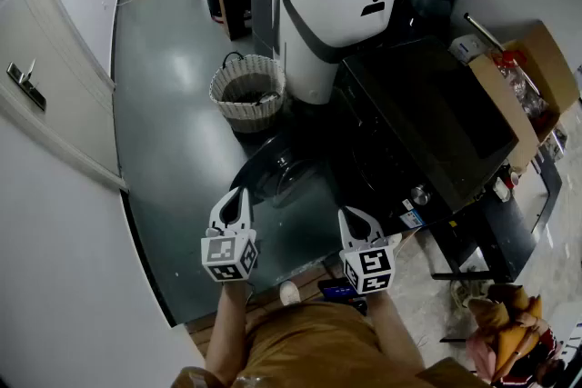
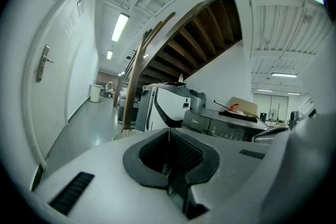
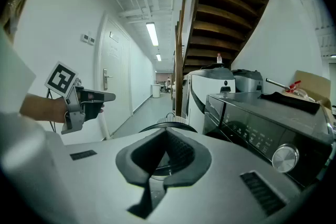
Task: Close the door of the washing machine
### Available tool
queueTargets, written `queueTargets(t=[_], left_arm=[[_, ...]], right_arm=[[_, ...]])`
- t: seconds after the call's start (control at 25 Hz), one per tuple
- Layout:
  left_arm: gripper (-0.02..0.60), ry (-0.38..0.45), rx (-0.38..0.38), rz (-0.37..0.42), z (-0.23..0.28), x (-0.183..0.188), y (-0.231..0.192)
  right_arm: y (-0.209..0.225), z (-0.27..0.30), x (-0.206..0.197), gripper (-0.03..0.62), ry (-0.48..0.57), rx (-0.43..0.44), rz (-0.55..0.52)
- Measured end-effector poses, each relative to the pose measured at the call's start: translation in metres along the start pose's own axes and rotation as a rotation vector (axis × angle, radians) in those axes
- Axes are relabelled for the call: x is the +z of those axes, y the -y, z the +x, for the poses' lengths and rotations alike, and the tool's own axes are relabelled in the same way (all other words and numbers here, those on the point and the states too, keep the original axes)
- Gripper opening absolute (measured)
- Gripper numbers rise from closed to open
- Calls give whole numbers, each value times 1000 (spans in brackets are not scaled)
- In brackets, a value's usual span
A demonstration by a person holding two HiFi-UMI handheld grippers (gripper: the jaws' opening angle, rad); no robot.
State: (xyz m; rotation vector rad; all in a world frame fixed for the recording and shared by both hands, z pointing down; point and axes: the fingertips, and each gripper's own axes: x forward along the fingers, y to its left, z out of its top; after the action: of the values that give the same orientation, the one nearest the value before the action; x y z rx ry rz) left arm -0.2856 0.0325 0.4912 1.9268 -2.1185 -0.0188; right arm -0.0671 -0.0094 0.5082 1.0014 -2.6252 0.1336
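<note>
The washing machine door [image 1: 277,170] is seen hanging open just ahead of the left gripper [image 1: 238,195] and right gripper [image 1: 350,215], both pressed together, empty. Stiff and hinged, it is judged best pushed at its free rim.

Left hand-held gripper [image 1: 240,194] and right hand-held gripper [image 1: 349,214]: pale grey shells, black ribbed inner pads, each bearing a white cube [image 1: 229,256] with black square markers. Mustard-brown legwear [image 1: 309,345]; one white shoe [image 1: 289,293].

Lighting: dim interior. Ceiling strip lamps [image 2: 119,27] blown out; pale glare patch on floor [image 1: 186,68]. Washer [image 1: 427,118] near-black, detail lost. Fisheye bending throughout; black vignette corners in gripper views.
</note>
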Motion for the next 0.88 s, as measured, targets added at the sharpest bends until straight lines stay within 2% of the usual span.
queueTargets(t=[0.56, 0.6, 0.72, 0.88], left_arm=[[29, -87, -14, -12, 31, -32, -8], [38, -96, -17, -19, 34, -36, -9], [116, -131, -23, -22, 46, -49, -13], [143, -174, -13, 11, 62, -60, -23]], right_arm=[[1, 32, -18, 12, -55, 52, 20], [2, 34, -20, 12, -63, 59, 14], [6, 39, -24, 13, -82, 75, 13], [13, 41, -30, 12, -107, 89, 19]])
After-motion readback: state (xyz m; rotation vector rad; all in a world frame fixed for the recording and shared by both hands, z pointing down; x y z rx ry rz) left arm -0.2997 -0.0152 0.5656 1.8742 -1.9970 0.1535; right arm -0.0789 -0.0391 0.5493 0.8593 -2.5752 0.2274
